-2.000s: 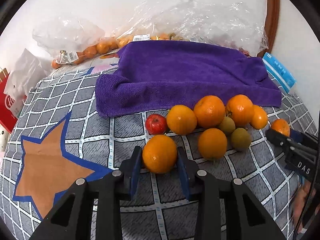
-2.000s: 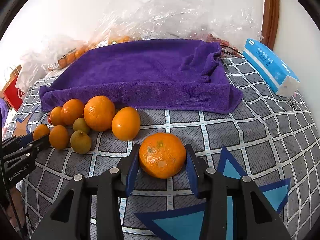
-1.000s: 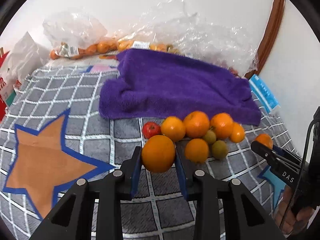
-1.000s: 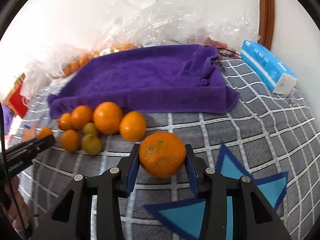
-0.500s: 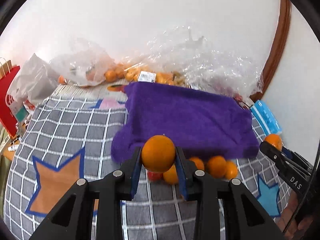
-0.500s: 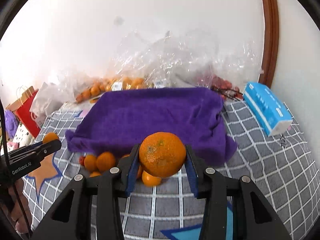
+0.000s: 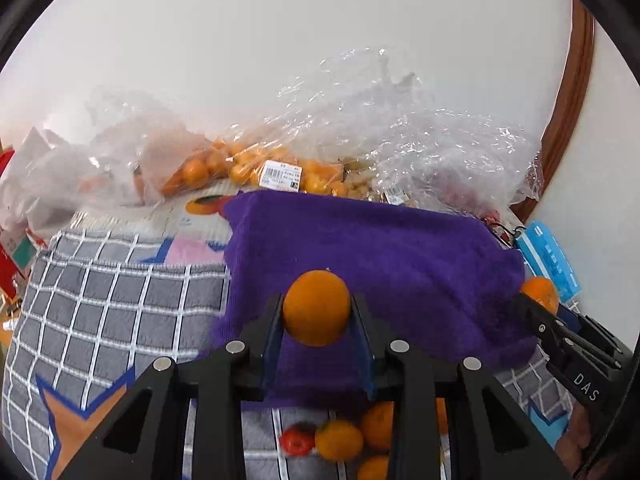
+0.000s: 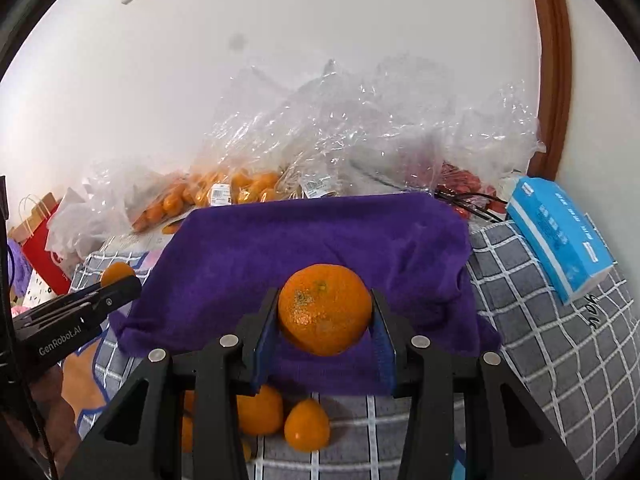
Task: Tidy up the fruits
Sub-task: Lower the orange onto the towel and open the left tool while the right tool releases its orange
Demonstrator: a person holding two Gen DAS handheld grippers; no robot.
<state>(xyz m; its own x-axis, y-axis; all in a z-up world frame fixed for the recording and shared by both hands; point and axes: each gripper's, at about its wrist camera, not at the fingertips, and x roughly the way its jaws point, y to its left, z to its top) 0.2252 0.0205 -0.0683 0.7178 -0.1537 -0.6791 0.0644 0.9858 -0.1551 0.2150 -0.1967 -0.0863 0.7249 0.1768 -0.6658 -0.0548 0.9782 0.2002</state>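
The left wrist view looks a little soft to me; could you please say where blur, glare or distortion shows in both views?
Left wrist view: the loose fruit at the bottom edge is smeared, while the held orange is sharp; glare glints on the plastic bags. Right wrist view: crisper, with the same glints on the bags and the fisheye bowing the wooden frame.

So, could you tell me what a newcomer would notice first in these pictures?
Each view is led by an orange clamped between black jaws: a smooth orange in the left gripper, a speckled orange in the right gripper. Behind both lies a purple towel, with crinkled clear bags of fruit against the wall.
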